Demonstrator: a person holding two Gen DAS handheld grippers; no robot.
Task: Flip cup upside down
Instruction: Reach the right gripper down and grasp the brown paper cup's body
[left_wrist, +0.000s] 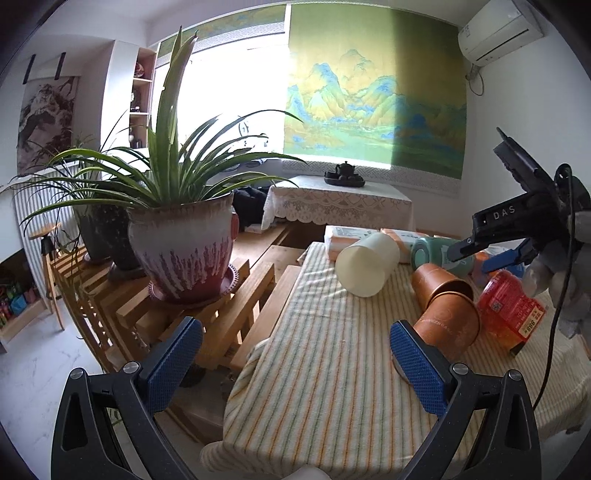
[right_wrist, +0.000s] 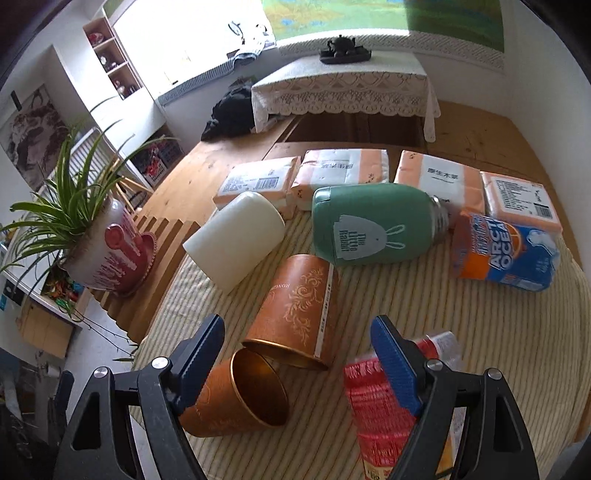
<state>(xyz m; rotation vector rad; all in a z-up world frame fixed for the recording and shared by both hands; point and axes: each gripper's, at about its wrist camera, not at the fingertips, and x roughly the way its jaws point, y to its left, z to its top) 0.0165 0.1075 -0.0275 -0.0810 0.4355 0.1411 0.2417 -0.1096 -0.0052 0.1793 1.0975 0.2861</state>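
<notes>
Now | your right gripper (right_wrist: 297, 354) gapes wide, empty, above near copper cup (right_wrist: 236, 398) lying sideways, mouth toward you | left gripper (left_wrist: 295, 354) wide, empty | 2nd copper cup (right_wrist: 295, 314) touching behind | white cup (right_wrist: 234, 240) farther

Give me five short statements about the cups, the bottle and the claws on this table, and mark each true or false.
1. Both copper cups lie on their sides. True.
2. The green bottle stands upright. False: it lies on its side.
3. The right claw grips a cup. False: it is open, holding nothing.
4. The white cup lies tipped over. True.
5. The left claw is shut. False: it is open.
</notes>
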